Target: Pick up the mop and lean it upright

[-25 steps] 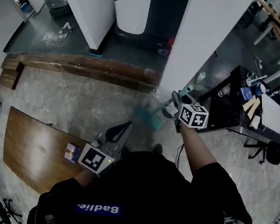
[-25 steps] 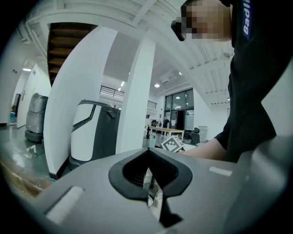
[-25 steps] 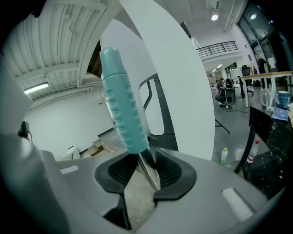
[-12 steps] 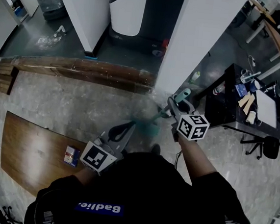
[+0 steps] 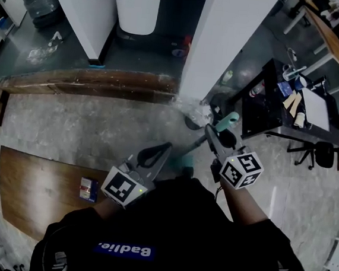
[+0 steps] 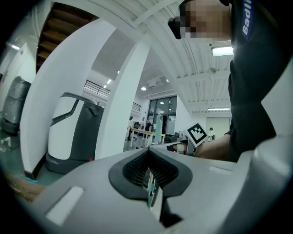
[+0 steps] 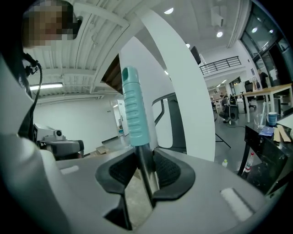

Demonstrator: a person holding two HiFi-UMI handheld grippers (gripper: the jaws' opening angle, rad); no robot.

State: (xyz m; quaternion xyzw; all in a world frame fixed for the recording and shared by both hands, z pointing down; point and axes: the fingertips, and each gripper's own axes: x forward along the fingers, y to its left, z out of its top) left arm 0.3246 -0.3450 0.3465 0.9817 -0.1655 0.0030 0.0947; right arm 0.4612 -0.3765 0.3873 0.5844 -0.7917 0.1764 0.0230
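The mop's teal ribbed grip (image 7: 134,114) stands nearly upright above my right gripper (image 7: 145,156), which is shut on the metal pole just below it. In the head view the grip (image 5: 229,120) sticks out past the right gripper (image 5: 211,133), and the pole slants down to the teal mop head (image 5: 185,161) by the person's feet, partly hidden. My left gripper (image 5: 166,146) hovers left of the pole, shut and holding nothing. The left gripper view shows its jaws (image 6: 147,150) meeting at the tips, with the teal grip (image 6: 159,130) beyond them.
A white column (image 5: 220,41) rises just beyond the mop, crumpled plastic (image 5: 195,112) at its base. A wooden ledge (image 5: 85,79) crosses the floor behind. A wooden board (image 5: 33,184) with a small box (image 5: 88,188) lies left. A black cluttered table (image 5: 268,105) stands right.
The right gripper has lifted the mop handle and carried it toward the column, and the pole now stands steeper. The mop head has slid closer to the person's feet. The left gripper barely moved.
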